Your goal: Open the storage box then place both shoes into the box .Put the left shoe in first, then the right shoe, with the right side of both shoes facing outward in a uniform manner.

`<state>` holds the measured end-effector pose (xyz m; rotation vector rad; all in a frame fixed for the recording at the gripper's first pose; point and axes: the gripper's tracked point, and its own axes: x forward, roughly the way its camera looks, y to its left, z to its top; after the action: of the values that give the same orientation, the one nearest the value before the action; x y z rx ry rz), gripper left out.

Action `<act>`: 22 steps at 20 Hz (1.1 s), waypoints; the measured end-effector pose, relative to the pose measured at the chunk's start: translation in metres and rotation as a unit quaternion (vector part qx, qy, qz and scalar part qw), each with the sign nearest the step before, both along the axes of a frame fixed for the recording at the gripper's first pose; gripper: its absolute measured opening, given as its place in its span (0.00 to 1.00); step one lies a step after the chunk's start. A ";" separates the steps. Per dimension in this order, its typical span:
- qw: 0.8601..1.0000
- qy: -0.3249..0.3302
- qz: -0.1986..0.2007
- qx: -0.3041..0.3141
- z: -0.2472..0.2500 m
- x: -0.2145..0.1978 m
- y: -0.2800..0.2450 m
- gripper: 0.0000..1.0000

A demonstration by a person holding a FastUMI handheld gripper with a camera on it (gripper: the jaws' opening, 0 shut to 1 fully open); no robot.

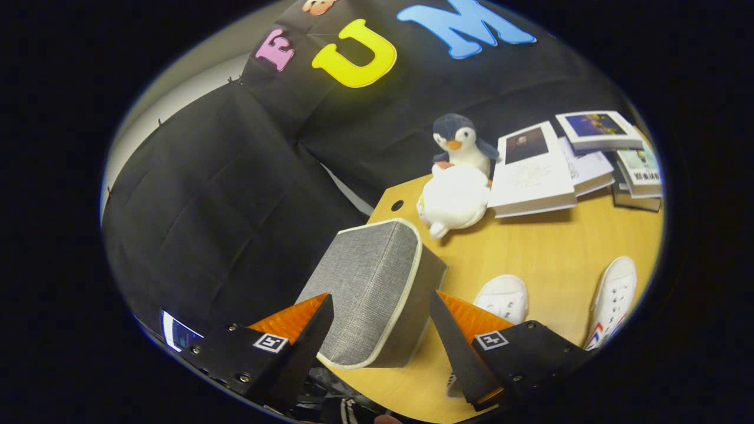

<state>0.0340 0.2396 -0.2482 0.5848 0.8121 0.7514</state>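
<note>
I have the gripper [382, 309] spread wide, its two fingers standing apart with the grey storage box [374, 288] between them; neither finger presses on it as far as I can see. Each finger carries a small square black-and-white marker tag on its upper face, and the inner faces look ribbed.

The storage box is a soft-sided cube covered in coarse woven grey fabric, edged with pale cream piping along its rounded rim. It sits at the near corner of the wooden table [548, 253], tilted in my view, with the lid side closed towards me.

Beyond the right finger lies a white canvas shoe [502, 298], only its rounded toe showing past the fingertip. Well to its right is the second white shoe [614, 300], a lace-up sneaker with white laces and a red and blue stripe mark near its heel; I cannot make out any brand.

Behind the box a plush penguin [458, 179] sits on the table, dark blue-grey head, orange beak, fat white belly. Just beside it lie several books [533, 176], flat and overlapping, with glossy covers bearing small photographs; the print on them is too small to read.

The table is smooth light wood with a round cable hole [397, 205] near its corner
</note>
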 end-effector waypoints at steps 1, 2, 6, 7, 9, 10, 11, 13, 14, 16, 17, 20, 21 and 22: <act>1.000 0.018 0.004 0.018 -0.005 -0.001 0.007 0.99; 0.999 0.031 0.003 0.029 -0.009 0.000 0.009 0.99; 0.997 0.065 -0.001 0.052 -0.031 0.008 0.019 0.97; 0.995 0.075 0.000 0.063 -0.033 0.009 0.022 0.97; 0.992 0.093 0.003 0.084 -0.038 0.009 0.030 0.96; 0.991 0.099 0.007 0.094 -0.041 0.008 0.035 0.97; 0.990 0.103 0.007 0.100 -0.045 0.010 0.037 0.96; 0.987 0.123 0.006 0.105 -0.055 0.011 0.041 0.97; 0.983 0.136 0.008 0.120 -0.056 0.009 0.046 0.97; 0.977 0.159 0.013 0.143 -0.058 0.007 0.055 0.97; 0.975 0.165 0.013 0.148 -0.058 0.007 0.058 0.97; 0.964 0.195 0.029 0.179 -0.048 -0.003 0.067 0.94; 0.960 0.207 0.038 0.186 -0.043 -0.005 0.068 0.89; 0.958 0.210 0.048 0.189 -0.040 -0.009 0.070 0.83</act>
<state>0.0251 0.3095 -0.2883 1.0795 1.1016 0.8946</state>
